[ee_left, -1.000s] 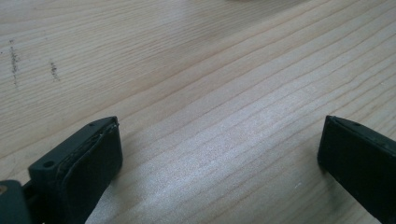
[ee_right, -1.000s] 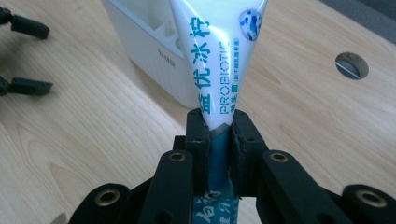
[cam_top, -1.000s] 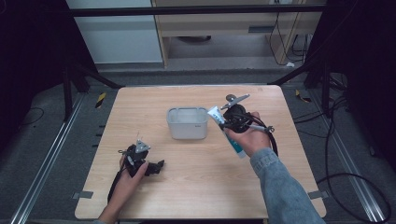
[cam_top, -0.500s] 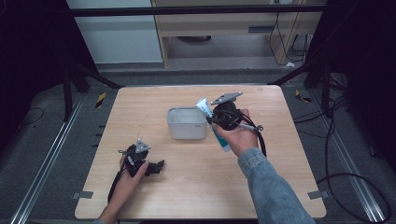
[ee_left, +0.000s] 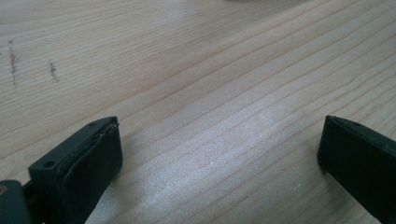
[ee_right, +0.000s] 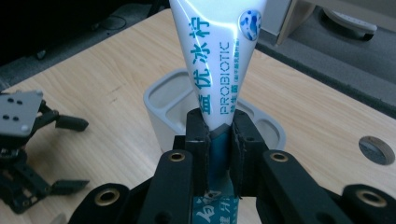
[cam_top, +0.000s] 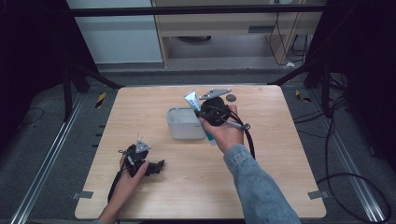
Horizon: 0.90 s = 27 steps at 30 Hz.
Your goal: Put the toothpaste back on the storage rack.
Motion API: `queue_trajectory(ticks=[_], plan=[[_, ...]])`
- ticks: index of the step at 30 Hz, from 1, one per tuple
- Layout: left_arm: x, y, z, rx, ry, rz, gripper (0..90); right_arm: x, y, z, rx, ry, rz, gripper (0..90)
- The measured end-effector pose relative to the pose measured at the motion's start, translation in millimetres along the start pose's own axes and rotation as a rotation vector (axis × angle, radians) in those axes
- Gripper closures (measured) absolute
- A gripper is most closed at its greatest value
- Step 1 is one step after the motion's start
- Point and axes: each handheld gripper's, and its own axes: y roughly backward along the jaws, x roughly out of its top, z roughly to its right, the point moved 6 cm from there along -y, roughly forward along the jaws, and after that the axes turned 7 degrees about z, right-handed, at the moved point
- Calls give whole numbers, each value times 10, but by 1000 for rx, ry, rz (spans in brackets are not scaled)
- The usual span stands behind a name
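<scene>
Toothpaste tube [ee_right: 218,70] sits pinched between the right gripper [ee_right: 219,135] jaws, held just above the grey holder [cam_top: 183,123]. Well away from the holder, the left gripper [ee_left: 219,154] rests on the table [cam_top: 280,154], jaws spread.

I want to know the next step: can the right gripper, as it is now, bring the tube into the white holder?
Probably yes. The right gripper grips the tube just by the white holder, whose top is open, with nothing between.
</scene>
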Motion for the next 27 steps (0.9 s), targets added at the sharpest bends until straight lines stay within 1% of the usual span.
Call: queue_trajectory(ticks=[1,6,8,13,14,21,23,25,27], plan=[[0,0,0,0,0,0,0,21,-25,-7,-2,5,6,794],[2,-3,1,-1,-1,0,0,124,-114,-25,-22,-19,53,794],[2,-3,1,-1,-1,0,0,161,-134,-23,-35,-34,74,794],[2,-3,1,-1,-1,0,0,218,-152,-5,-60,-39,112,793],[2,-3,1,-1,-1,0,0,232,-154,2,-64,-47,122,793],[3,-3,1,-1,-1,0,0,318,-192,33,-91,-30,167,793],[3,-3,1,-1,-1,0,0,334,-226,42,-101,-31,177,793],[3,-2,1,-1,-1,0,0,354,-258,57,-107,-45,187,793],[2,-3,1,-1,-1,0,0,370,-264,55,-107,-48,202,793]])
